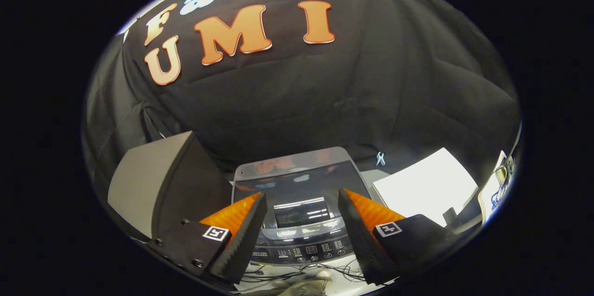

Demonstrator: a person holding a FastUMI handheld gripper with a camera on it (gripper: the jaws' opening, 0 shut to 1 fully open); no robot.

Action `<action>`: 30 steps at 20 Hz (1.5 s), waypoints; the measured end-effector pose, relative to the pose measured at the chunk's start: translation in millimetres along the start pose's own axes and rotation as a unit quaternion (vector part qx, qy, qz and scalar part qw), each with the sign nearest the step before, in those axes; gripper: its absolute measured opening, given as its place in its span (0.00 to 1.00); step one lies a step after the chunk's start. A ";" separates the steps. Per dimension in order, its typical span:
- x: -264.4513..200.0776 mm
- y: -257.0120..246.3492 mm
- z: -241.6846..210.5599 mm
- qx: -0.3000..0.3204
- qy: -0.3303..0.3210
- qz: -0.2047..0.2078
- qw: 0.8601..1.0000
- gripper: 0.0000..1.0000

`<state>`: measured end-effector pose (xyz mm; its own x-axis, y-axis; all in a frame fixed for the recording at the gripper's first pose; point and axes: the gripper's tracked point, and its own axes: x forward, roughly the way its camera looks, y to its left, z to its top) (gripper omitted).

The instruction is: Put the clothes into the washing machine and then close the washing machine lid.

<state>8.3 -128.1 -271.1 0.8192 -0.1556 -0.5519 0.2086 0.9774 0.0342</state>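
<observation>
Grey washing machine (297,194) sits just ahead of the tool (301,203), lid (297,180) shut, control panel (308,252) nearest. Tool fingers (246,235) spread wide, holding nothing. White sheet (427,189) to its right on the surface (366,177), brown box (153,184) left.

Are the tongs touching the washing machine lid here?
Apart. In the gripper view the tongs hang open above the closed washing machine lid, fingers spread, nothing between them.

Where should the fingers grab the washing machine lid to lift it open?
Probably at the front edge of the lid, just behind the control panel, coming from the front. The lid lies flat and shut, and its hinge seems to be at the far side. The gripper hovers open above it.
</observation>
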 end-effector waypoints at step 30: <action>-239.5 7.0 182.4 -0.010 -0.250 0.005 0.968 0.98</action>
<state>-89.0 -110.1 13.3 0.9785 -0.1908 -0.0788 0.1928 0.9811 0.0190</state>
